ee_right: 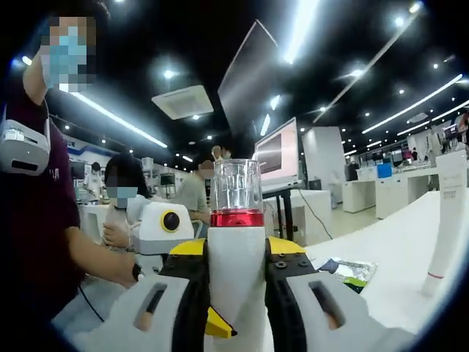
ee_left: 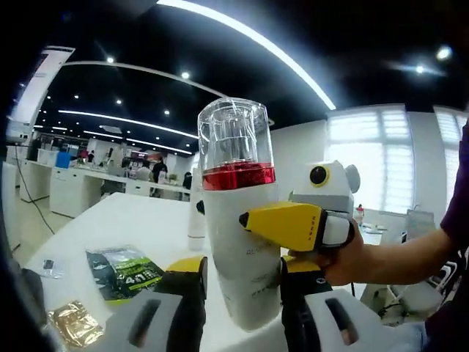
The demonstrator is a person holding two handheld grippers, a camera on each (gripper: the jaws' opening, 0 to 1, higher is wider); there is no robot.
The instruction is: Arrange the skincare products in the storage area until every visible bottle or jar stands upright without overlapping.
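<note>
Clamped between both pairs of yellow-and-black jaws at once, the white bottle (ee_left: 242, 257) with its red collar and clear cap stands with its long axis pointing to twelve o'clock. The left gripper (ee_left: 242, 293) squeezes its lower body from nine and three o'clock, and the right gripper (ee_right: 236, 293) does likewise in its own view. In the left gripper view the right one reaches in from three o'clock, a hand (ee_left: 344, 257) behind it. Since both hold equally, I judge either could set it down. On the white table (ee_left: 132, 220), a green sachet (ee_left: 124, 271) lies at eight o'clock and a white tube (ee_right: 445, 220) stands at three o'clock in the right gripper view.
</note>
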